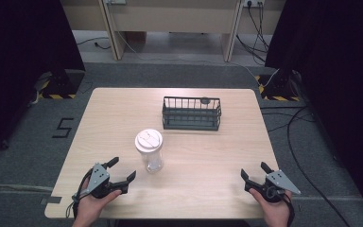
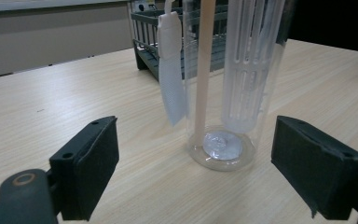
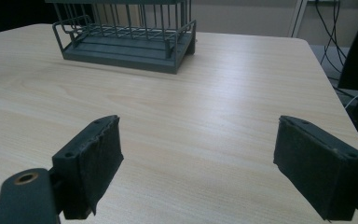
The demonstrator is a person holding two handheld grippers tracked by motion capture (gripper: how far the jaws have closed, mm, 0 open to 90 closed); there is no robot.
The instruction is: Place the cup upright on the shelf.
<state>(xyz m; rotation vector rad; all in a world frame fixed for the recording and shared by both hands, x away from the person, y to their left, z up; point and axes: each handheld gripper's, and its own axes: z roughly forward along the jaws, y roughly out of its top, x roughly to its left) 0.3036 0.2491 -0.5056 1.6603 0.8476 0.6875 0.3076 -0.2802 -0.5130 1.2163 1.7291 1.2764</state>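
A clear plastic tumbler (image 1: 150, 151) with a white lid stands upright near the middle of the wooden table (image 1: 208, 156). In the left gripper view the tumbler (image 2: 223, 93) shows a white strainer insert, a straw and a hanging white tag. Behind it sits a dark wire rack (image 1: 191, 113), also seen in the right gripper view (image 3: 126, 39). My left gripper (image 1: 123, 170) is open at the front left, a short way from the tumbler. My right gripper (image 1: 255, 171) is open at the front right, over bare table (image 3: 205, 140).
The table's front edge lies just under both hands. Grey carpet surrounds the table, with cables (image 1: 293, 137) on the floor at the right and dark curtains on both sides. A wooden bench (image 1: 170, 19) stands at the back.
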